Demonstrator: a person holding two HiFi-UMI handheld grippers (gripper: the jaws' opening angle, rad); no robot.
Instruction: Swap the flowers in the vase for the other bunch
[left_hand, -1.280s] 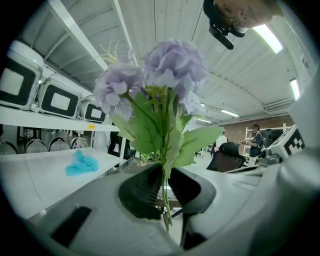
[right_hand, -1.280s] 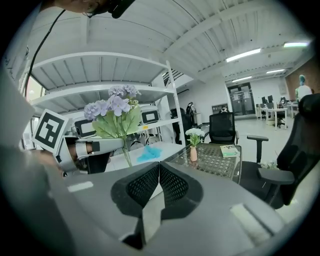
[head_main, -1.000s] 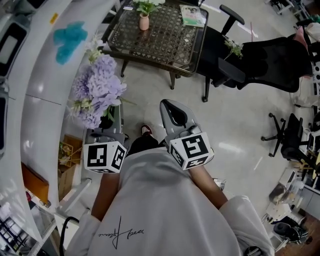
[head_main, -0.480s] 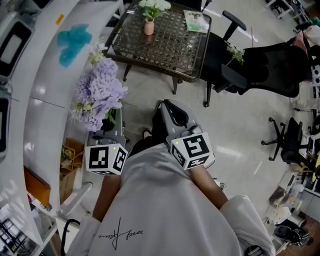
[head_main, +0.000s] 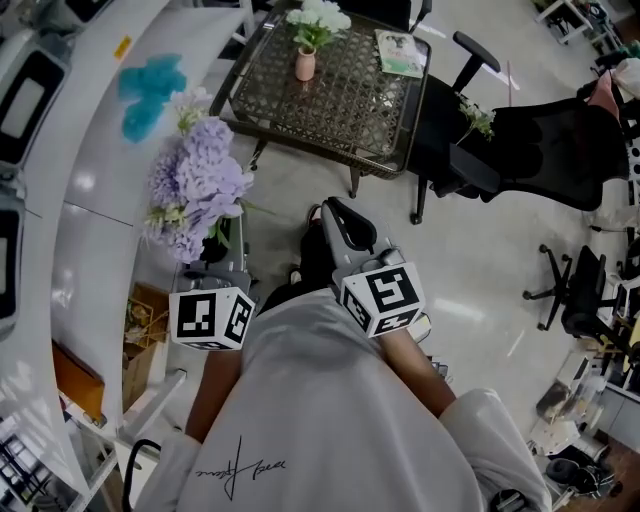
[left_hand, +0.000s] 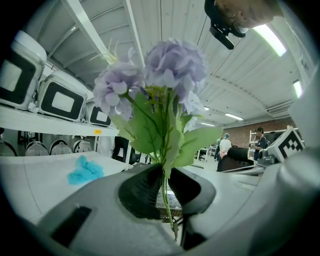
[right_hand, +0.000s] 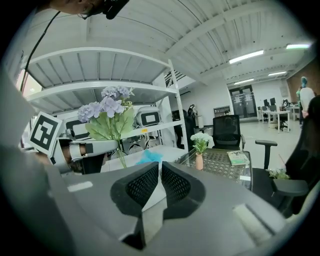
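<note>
The tabletop (head_main: 345, 100) stands far off. Near left, the purple bunch (head_main: 198, 180) rises from the left claw (left_hand: 164, 187), which is clenched on it, a grip seen only in the left gripper view. The right claw (right_hand: 160, 180) is clenched and empty. The vase (head_main: 305, 65) of white flowers (head_main: 318, 17) sits on the tabletop.

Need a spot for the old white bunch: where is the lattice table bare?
The lattice table is bare across its near half and between the pink vase and the magazine. Its far edge, with those two, is crowded.
</note>
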